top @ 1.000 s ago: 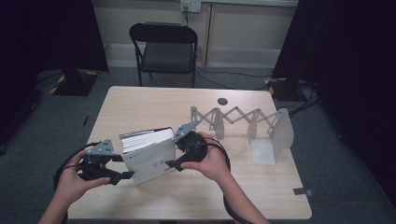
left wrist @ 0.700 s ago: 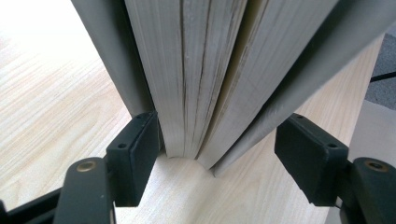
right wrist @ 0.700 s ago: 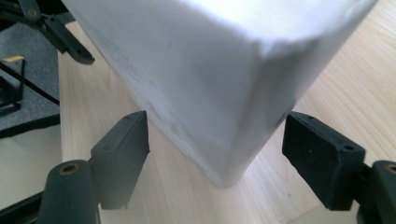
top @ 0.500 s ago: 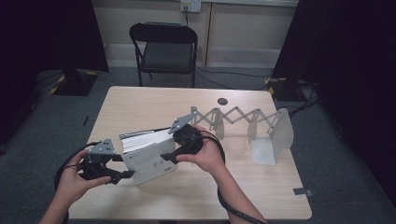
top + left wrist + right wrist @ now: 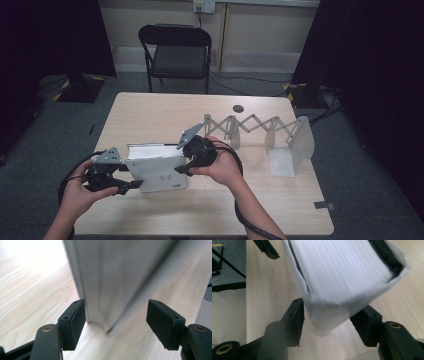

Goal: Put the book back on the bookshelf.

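Observation:
A thick white book (image 5: pixel 157 172) stands on edge on the wooden table (image 5: pixel 150 115), tilted a little. At its left end my left gripper (image 5: pixel 129 184) is open around the lower corner (image 5: pixel 107 277). One pad (image 5: pixel 77 315) lies against the cover and the other stands clear of it. My right gripper (image 5: pixel 181 167) sits at the book's right end. Its jaws have just been closing, with the page block (image 5: pixel 342 272) between them. Both pads (image 5: pixel 297 315) now press on the covers. The book looks blurred in the right gripper view.
A grey fold-out scissor rack (image 5: pixel 260 127) with upright end plates stretches across the table's right half. A small dark round thing (image 5: pixel 238 108) lies near the far edge. A black chair (image 5: pixel 177 50) stands behind the table. Cables trail from both grippers.
The right hand has edged slightly left and up at the book's right end. The left hand and the book stay about where they were.

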Demonstrator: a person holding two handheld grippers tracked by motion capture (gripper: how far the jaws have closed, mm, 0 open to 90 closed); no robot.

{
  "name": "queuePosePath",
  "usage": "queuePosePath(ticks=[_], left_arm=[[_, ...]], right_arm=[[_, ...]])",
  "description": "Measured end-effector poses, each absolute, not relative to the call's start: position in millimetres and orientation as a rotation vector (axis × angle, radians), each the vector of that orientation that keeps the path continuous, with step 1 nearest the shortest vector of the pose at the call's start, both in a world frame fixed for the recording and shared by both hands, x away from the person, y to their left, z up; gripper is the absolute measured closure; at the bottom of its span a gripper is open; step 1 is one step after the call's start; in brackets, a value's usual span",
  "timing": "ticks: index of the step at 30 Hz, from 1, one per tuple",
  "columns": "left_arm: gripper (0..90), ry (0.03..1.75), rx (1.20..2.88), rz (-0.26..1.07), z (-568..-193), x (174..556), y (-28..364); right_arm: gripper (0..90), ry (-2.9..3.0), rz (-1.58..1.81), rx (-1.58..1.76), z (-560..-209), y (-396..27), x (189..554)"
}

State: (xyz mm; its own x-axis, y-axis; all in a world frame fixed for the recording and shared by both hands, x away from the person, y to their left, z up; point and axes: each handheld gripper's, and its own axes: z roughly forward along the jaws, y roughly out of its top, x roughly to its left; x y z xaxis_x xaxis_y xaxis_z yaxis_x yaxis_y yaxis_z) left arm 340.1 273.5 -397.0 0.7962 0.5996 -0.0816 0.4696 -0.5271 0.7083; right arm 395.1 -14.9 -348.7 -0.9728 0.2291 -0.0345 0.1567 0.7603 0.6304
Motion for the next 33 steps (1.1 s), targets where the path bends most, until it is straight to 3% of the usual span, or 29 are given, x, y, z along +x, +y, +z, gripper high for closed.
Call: queuePosePath(ticks=[11,21,33], left_arm=[[31.7,0.802,2.217,0.231,-400.6,341.7,273.1],[31.3,0.798,2.214,0.231,-400.4,341.0,273.4],[31.0,0.8,2.229,0.24,-401.9,340.9,272.8]], right_arm=[[51.0,2.883,0.964,0.346,-344.3,-16.8,383.7],[40.3,2.835,1.091,0.387,-334.1,-8.4,385.6],[51.0,2.856,1.025,0.406,-330.5,0.4,379.9]])
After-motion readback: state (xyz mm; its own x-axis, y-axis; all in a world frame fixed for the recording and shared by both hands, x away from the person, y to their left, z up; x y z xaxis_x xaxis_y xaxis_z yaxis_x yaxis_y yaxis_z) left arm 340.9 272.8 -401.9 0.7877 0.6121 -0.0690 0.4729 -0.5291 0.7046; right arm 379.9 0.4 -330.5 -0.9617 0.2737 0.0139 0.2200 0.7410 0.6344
